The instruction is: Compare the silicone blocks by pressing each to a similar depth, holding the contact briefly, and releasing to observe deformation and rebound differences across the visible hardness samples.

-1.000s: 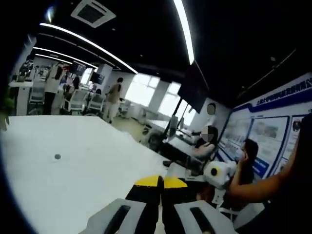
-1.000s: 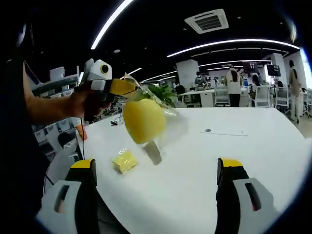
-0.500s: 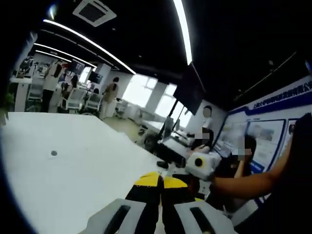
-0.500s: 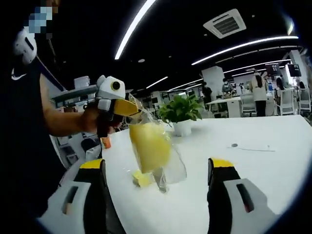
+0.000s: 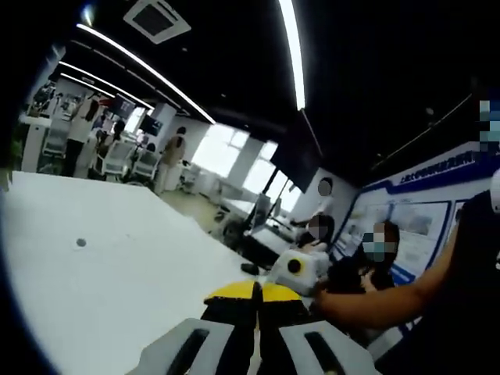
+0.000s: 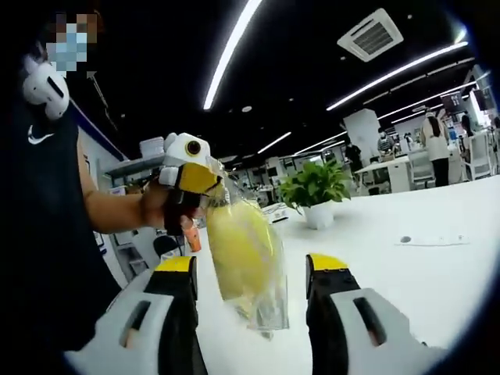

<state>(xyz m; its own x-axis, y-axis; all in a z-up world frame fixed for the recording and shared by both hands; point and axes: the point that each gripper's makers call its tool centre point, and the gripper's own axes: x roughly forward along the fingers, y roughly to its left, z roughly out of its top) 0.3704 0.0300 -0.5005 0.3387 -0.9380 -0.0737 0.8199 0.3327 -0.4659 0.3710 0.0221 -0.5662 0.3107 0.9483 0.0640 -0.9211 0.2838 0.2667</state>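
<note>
Left gripper [image 6: 205, 181]: I see jaws pinched on clear bag [image 6: 262, 289] (yellow block [image 6: 237, 248] inside), held aloft.
Right gripper [image 6: 250, 269]: jaws wide, bag between them.

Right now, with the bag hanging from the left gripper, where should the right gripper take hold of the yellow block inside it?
Probably across the yellow block's broad middle, through the clear bag, coming in level. It hangs upright from the left gripper, which pinches the bag's top. The right gripper's open jaws already stand to either side of it.
</note>
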